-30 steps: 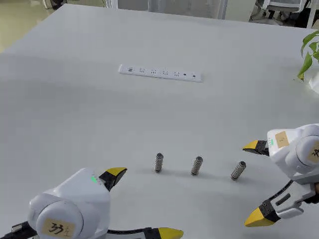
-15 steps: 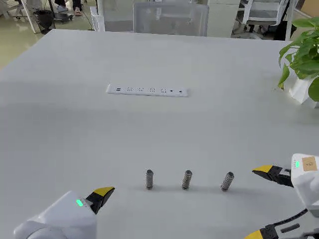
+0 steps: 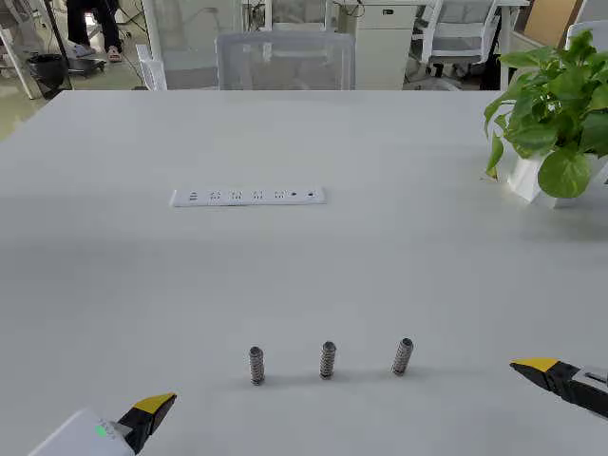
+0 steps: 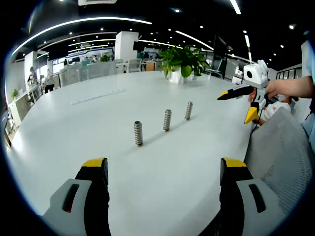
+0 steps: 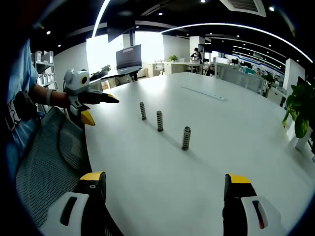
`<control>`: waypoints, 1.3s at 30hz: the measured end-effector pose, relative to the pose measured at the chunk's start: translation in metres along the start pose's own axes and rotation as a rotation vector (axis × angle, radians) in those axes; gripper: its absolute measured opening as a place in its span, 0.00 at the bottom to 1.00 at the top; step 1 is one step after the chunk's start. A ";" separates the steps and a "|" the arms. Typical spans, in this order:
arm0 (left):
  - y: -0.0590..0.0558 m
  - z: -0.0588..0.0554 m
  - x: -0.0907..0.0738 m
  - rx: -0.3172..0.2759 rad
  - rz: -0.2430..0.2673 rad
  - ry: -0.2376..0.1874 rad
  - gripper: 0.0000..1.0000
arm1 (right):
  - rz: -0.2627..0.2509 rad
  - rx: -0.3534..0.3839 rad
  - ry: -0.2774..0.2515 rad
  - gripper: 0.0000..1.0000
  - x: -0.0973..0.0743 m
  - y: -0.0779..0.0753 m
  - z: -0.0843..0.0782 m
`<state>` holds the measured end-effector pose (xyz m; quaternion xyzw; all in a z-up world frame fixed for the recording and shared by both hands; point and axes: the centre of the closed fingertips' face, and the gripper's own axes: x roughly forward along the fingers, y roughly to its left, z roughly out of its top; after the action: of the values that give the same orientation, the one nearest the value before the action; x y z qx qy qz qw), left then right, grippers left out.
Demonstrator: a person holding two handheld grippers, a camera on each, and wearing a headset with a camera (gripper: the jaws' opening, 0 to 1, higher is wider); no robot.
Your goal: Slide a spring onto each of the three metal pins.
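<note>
While both tongs hang wide open with nothing between their yellow-tipped jaws, the three springs stand upright in a row on the white table (image 3: 399,256), close to its near edge. From the head view, the left spring (image 3: 256,365), middle spring (image 3: 328,360) and right spring (image 3: 403,356) are spaced evenly and apart from one another, the right one leaning slightly. Each shows a dark tip at its top; whether a pin runs inside I cannot tell.

The left gripper (image 4: 162,164) sits at about 8 o'clock from the row, near the left spring but clear of it. The right gripper (image 5: 165,178) sits at about 4 o'clock from the right spring, farther off, with bare tabletop between. Each gripper view looks along the row from its own end, with the other gripper beyond the farthest spring.

At 12 o'clock from the row lies a white power strip (image 3: 248,197), well apart, with a broad bare stretch of table between. A potted plant (image 3: 556,123) stands at 2 o'clock near the right edge. Beyond the far edge, at 12 o'clock, a grey chair (image 3: 285,62) is drawn up. In the gripper views the near edge curves just behind the jaws, with a mesh seat back (image 5: 44,167) beside it.
</note>
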<state>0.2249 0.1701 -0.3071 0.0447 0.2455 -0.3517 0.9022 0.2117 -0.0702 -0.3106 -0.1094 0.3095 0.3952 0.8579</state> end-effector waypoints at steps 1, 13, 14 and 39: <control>0.000 0.000 0.000 0.000 0.001 0.000 0.93 | -0.007 0.004 -0.004 0.99 -0.003 0.001 -0.002; 0.006 -0.003 -0.002 -0.009 0.046 0.005 0.93 | -0.116 0.069 -0.127 0.99 -0.009 0.000 0.011; 0.006 -0.003 -0.003 -0.010 0.047 0.002 0.93 | -0.109 0.068 -0.128 0.99 -0.008 0.003 0.010; 0.007 0.000 -0.005 0.013 0.061 -0.019 0.93 | -0.142 0.072 -0.122 0.99 0.003 0.012 0.000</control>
<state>0.2267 0.1784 -0.3054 0.0546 0.2330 -0.3260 0.9146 0.2039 -0.0601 -0.3118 -0.0759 0.2622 0.3282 0.9043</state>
